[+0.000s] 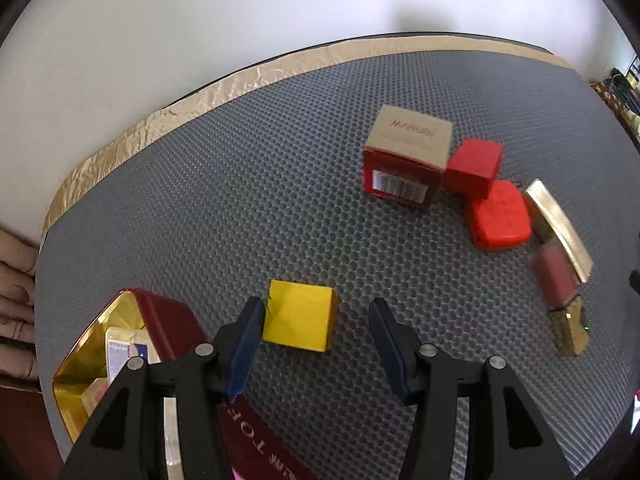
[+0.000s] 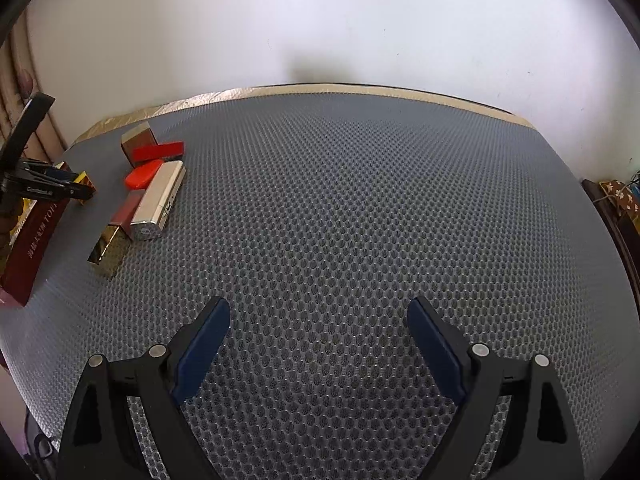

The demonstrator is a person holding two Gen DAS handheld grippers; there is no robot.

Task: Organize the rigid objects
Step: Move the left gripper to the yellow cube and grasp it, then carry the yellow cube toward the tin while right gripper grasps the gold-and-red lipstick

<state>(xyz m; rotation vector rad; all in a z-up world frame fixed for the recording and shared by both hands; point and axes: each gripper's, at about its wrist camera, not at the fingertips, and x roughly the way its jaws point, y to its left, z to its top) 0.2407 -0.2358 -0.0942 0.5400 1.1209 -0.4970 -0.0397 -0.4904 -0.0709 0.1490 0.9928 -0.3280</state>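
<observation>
My left gripper [image 1: 316, 304] is open, its jaws wide on either side of a yellow box [image 1: 298, 316] that lies on the grey mat; the left finger is close to the box's side. Further right on the mat are a tan-topped red box [image 1: 404, 156], a small red box [image 1: 474, 166], a flat red case [image 1: 500, 216], a silver bar [image 1: 558, 228] and a pink and gold tube [image 1: 560, 292]. My right gripper [image 2: 318, 308] is open and empty over bare mat. The same cluster [image 2: 154, 184] shows at its far left.
An open red tin with a gold inside [image 1: 100, 344] holds a few items at my left gripper's lower left. A dark red long box [image 2: 36, 236] lies beside it. The mat's gold-taped far edge [image 1: 240, 80] meets a white wall. A hand [image 1: 16, 312] rests at the left edge.
</observation>
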